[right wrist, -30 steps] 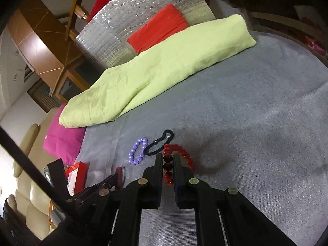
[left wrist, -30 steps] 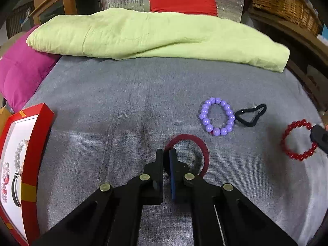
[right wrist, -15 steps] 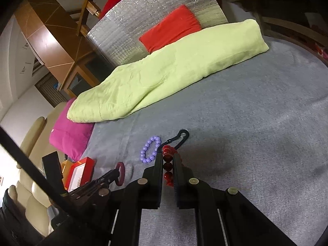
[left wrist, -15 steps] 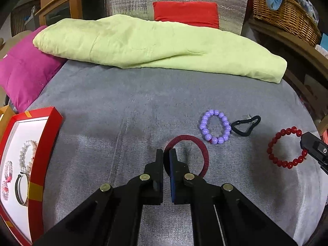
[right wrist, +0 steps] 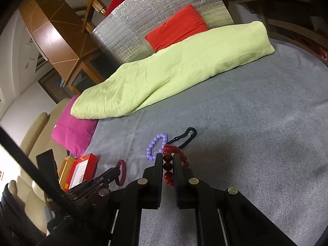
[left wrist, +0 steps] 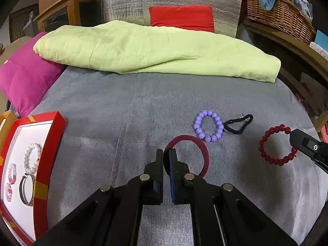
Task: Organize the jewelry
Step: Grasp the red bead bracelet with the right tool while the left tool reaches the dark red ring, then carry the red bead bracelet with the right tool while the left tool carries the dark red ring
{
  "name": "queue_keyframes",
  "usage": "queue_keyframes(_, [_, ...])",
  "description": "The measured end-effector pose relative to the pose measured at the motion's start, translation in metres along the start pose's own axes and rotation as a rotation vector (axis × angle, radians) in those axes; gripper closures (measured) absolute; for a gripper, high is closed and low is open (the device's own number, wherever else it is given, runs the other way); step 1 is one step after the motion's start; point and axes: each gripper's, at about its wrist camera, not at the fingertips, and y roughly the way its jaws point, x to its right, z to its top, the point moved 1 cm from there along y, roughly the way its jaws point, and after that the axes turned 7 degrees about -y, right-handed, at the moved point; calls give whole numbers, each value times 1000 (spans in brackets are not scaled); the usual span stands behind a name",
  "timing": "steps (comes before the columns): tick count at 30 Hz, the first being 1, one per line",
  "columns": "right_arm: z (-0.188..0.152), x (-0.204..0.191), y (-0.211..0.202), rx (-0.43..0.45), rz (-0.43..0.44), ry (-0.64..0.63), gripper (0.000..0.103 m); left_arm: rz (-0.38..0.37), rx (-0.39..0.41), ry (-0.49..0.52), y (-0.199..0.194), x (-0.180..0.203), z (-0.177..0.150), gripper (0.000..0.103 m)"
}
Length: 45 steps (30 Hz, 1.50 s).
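Observation:
My left gripper (left wrist: 166,153) is shut on a dark red corded bangle (left wrist: 202,145) and holds it above the grey bed. My right gripper (right wrist: 167,157) is shut on a red bead bracelet (right wrist: 180,153), also seen at the right in the left wrist view (left wrist: 266,143). A purple bead bracelet (left wrist: 208,126) and a black cord loop (left wrist: 237,124) lie on the bed between them. A red tray with a white inside (left wrist: 51,135) at the left edge holds several bracelets.
A light green folded blanket (left wrist: 155,49) lies across the far side of the bed. A magenta cushion (left wrist: 24,80) sits at the far left, a red cushion (left wrist: 181,17) behind. A wicker basket (left wrist: 276,8) stands at the back right.
Both grippers have lifted with their bracelets held. The left view has pulled back and left, so more of the red tray shows.

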Motion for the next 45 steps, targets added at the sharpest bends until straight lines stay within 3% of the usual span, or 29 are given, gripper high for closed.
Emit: queue_keyframes(45, [-12, -42, 16, -40, -59, -194, 93, 40, 29, -35, -11, -21, -3, 98])
